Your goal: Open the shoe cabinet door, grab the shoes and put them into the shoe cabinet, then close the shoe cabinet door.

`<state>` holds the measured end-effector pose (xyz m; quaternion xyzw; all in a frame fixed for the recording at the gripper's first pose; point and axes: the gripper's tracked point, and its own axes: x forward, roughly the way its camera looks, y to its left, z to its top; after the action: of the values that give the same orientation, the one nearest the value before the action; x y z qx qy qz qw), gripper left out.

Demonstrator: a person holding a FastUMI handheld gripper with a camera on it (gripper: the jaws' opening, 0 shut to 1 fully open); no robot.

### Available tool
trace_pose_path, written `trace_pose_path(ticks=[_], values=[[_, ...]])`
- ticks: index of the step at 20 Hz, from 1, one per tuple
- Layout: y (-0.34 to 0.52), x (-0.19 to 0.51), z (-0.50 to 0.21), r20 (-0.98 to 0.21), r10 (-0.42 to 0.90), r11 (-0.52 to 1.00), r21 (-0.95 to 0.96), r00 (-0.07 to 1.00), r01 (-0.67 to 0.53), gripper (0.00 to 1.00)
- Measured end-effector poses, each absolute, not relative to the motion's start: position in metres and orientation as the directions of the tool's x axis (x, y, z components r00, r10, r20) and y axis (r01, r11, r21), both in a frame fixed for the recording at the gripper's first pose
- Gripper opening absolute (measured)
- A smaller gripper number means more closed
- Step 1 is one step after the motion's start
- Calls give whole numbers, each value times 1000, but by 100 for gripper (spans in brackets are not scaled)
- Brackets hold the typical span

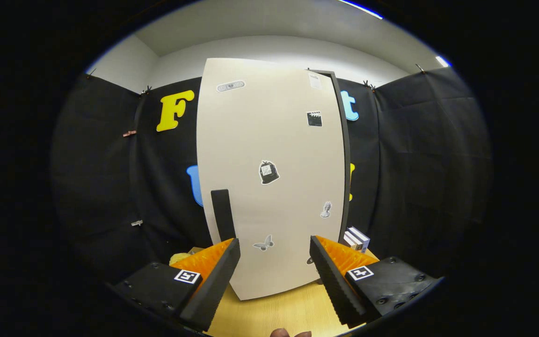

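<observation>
In the centre of the frame the shoe cabinet door [269,178] stands shut, its dark handle [222,213] at lower left just beyond the gripper [274,276], whose fingers are spread apart on nothing; this fits either opening ahead or closing done

shoe cabinet door [272,178] stands upright on the table [279,311], just ahead of the gripper [274,262], whose fingers are spread apart, touching nothing | handle [222,214] at the door's lower left; stickers [268,172] across its face | boxes [356,238] right of the door, low, partly behind it
</observation>
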<state>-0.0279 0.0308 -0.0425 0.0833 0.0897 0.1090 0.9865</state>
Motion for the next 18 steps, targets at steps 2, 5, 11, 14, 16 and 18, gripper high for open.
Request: trace_pose_path(ticks=[2, 5, 11, 14, 16, 18], values=[[34, -31, -43, -155, 241, 960, 181, 958, -212, 98], [35, -33, -42, -155, 250, 958, 181, 956, -222, 98], [31, -34, -43, -153, 249, 958, 183, 956, -220, 98], [31, -35, -43, -152, 250, 958, 185, 956, -221, 98], [29, -36, -43, -150, 248, 958, 184, 957, -220, 98], [27, -37, -43, -148, 245, 959, 184, 958, -217, 98]])
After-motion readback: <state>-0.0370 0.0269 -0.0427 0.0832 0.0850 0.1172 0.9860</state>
